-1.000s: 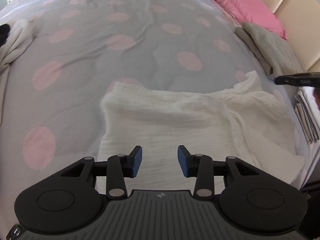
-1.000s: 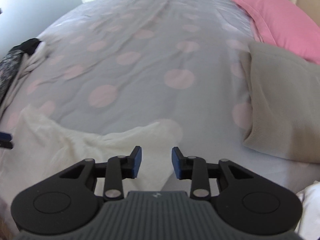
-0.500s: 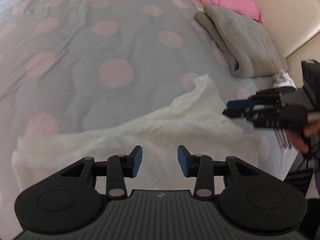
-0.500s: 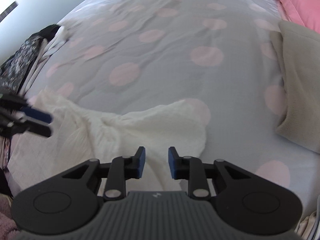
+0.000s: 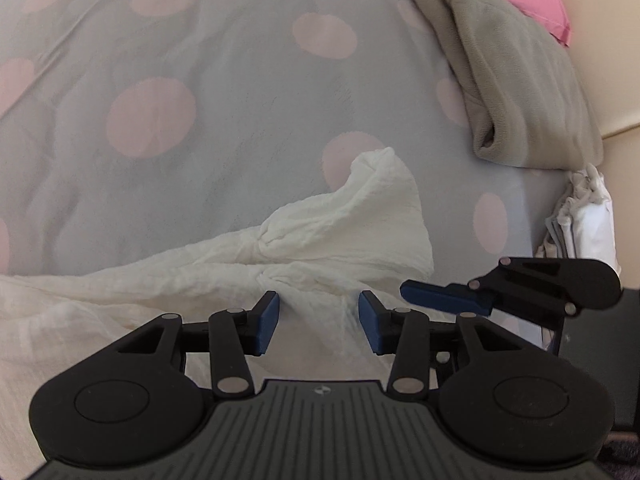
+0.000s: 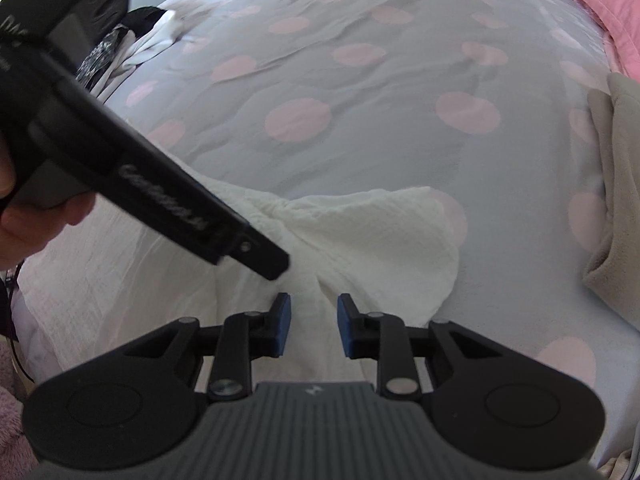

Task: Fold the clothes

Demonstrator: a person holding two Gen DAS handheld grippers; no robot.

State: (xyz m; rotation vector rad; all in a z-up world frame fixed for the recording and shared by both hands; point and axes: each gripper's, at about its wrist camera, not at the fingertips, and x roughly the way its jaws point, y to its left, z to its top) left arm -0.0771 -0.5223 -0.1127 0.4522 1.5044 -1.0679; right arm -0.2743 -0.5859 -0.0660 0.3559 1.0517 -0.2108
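Left wrist view: the left gripper (image 5: 318, 322) is opening, jaws empty above the white garment (image 5: 344, 236) bunched on the spotted bedspread (image 5: 240, 92); the right gripper (image 6: 310, 324) is hovering half-open, empty. Best pinching one layer squarely.
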